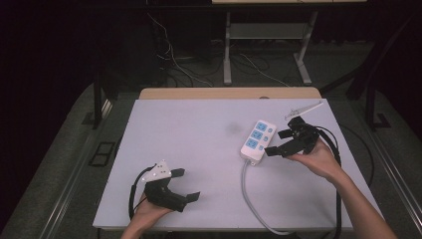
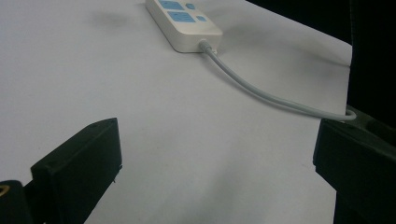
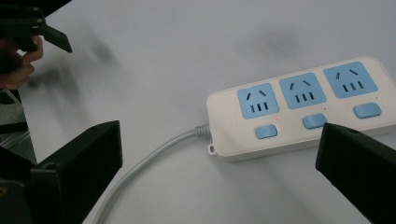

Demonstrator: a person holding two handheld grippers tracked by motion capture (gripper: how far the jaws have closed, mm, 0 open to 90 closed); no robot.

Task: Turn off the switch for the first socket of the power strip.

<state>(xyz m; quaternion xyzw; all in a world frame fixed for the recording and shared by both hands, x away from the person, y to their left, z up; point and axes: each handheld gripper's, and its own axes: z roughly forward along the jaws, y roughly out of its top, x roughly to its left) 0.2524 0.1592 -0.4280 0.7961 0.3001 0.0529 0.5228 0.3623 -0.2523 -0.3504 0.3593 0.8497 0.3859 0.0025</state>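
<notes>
While both grippers hang over the white table (image 1: 199, 129) with nothing between their jaws, a white power strip (image 1: 258, 139) lies flat toward the table's right half, its three blue socket faces up and a small blue switch beside each. From its near end a grey cord (image 1: 249, 196) runs toward the person's edge of the table and curves off to the right there.

Held in the person's right hand (image 1: 321, 159), the right gripper (image 1: 281, 142) sits just to the right of the strip, jaws spread wide and pointing left at it. In the right gripper view the jaws frame the strip's cord end: one jaw overlaps the strip's near edge by the third switch, though whether it touches cannot be told (the other jaw stands clear of the cord).

Near the front left of the table, the left gripper (image 1: 185, 184) rests in the left hand (image 1: 147, 211), well apart from the strip, its jaws also wide apart and empty, with bare table between them in the left gripper view. A grey three-cornered plate tops it.

No container stands on the table.
</notes>
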